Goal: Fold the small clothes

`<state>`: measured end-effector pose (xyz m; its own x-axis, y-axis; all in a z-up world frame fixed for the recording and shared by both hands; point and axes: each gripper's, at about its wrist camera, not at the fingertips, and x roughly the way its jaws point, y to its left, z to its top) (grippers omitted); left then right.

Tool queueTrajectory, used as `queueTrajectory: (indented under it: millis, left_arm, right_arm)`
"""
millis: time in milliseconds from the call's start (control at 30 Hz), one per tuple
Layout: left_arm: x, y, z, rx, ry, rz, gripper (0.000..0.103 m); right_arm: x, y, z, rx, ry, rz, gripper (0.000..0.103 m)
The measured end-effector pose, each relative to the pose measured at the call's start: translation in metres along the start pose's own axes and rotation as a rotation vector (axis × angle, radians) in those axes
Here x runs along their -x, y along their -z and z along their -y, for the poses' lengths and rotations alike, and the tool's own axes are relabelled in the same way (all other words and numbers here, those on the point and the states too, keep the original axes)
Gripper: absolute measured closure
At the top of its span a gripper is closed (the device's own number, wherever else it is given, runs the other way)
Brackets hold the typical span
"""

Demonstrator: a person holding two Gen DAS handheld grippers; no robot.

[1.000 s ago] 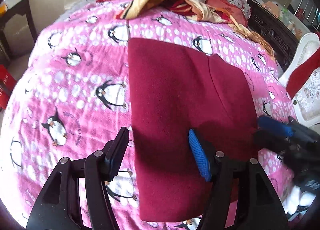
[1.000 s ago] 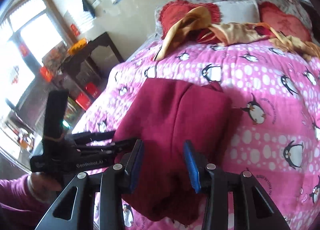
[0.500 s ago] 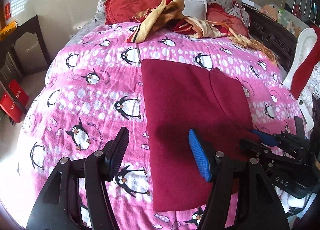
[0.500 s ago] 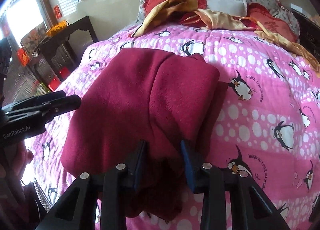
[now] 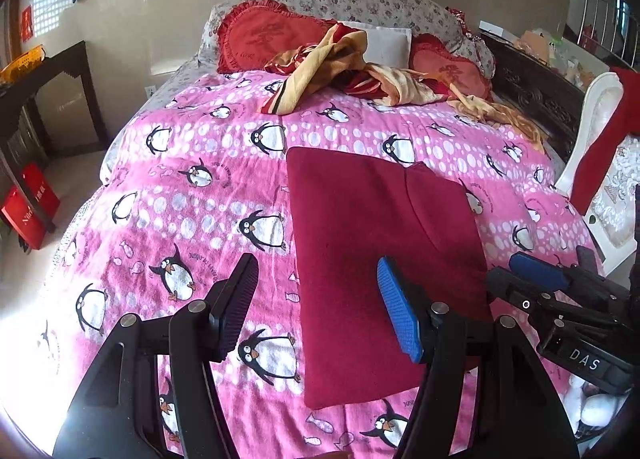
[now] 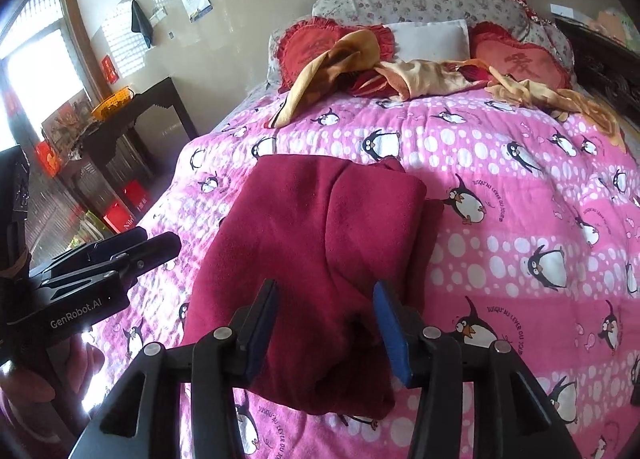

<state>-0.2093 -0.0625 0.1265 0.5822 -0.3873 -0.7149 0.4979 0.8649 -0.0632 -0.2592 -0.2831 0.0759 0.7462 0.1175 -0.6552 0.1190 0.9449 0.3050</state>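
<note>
A dark red garment (image 5: 376, 243) lies folded into a long rectangle on the pink penguin blanket (image 5: 192, 195); it also shows in the right wrist view (image 6: 316, 243). My left gripper (image 5: 320, 311) is open and empty, raised above the garment's near left edge. My right gripper (image 6: 326, 323) is open and empty, above the garment's near end. The right gripper shows at the right in the left wrist view (image 5: 536, 279), and the left gripper shows at the left in the right wrist view (image 6: 132, 247).
A heap of yellow and red clothes (image 5: 360, 71) lies near the red heart pillows (image 5: 260, 35) at the bed's head. A dark side table (image 6: 132, 127) stands left of the bed. A white chair with red cloth (image 5: 600, 131) stands at the right.
Both grippers have pulled back and up from the garment. The right gripper, narrowed over the cloth half a second ago, has opened and let go. The garment stays flat.
</note>
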Motion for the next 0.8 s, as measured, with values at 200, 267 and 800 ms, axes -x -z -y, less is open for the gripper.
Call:
queueTrajectory:
  millis: [200,267,800]
  left_arm:
    - [0.0060,0.0020,-0.0015,0.000,-0.012,0.014,0.041]
    - [0.0062,0.0022,-0.0016,0.001,-0.009,0.016,0.041]
    - [0.0053,0.0029,0.0066,-0.038,-0.033,0.014,0.041]
  right_arm:
    - [0.0040,-0.0017,-0.0025,-0.016,0.010,0.022,0.056]
    - [0.0033,-0.0010,-0.0037,-0.015,0.015,0.017,0.055]
    - [-0.0023,-0.0031,-0.0025,-0.025,0.036,-0.002,0.055]
